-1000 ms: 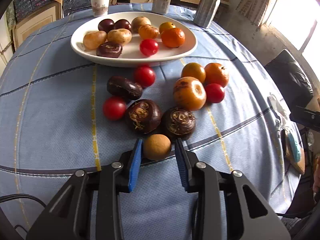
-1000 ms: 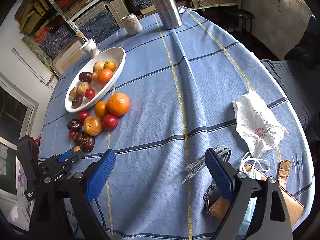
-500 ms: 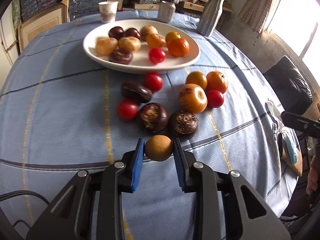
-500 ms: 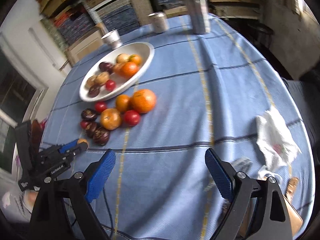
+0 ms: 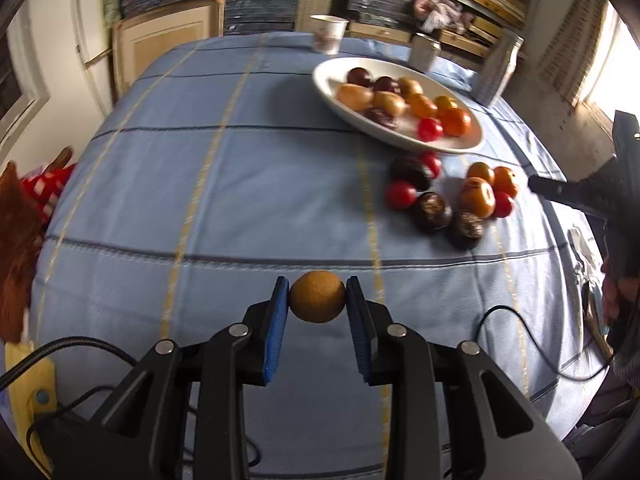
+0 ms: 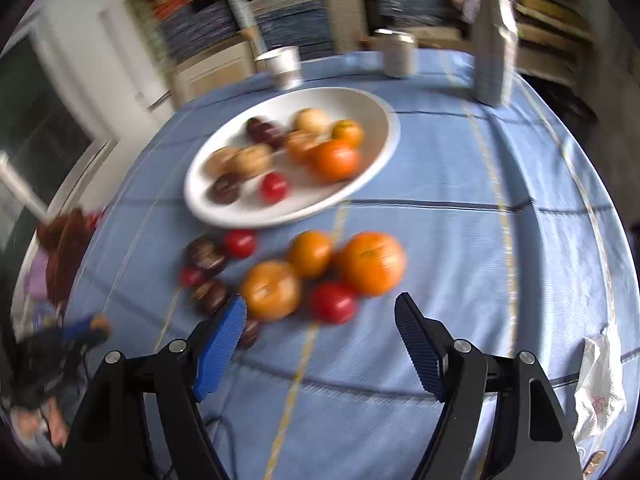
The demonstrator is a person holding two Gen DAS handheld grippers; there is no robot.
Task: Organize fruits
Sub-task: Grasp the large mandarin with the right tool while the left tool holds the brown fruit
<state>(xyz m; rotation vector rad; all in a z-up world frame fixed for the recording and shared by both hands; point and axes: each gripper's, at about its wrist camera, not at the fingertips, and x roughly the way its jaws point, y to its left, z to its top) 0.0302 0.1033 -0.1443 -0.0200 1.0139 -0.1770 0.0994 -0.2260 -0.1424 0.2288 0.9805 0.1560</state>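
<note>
My left gripper is shut on a small round tan fruit and holds it above the blue cloth, left of the loose pile. A white oval plate with several fruits stands at the back. Loose oranges, red tomatoes and dark brown fruits lie in front of it. In the right wrist view my right gripper hovers just short of this pile. Its jaws are closing with nothing pressed between the pads. A red tomato and a big orange lie past its tips. The plate is behind them.
A paper cup, a mug and a metal bottle stand behind the plate. A white tissue lies at the table's right edge. A black cable trails over the cloth. A red checked cloth sits off the left edge.
The left gripper closed on the tan fruit, lifted it and carried it left, away from the pile. The right gripper swung over to the loose fruit and its jaws narrowed.
</note>
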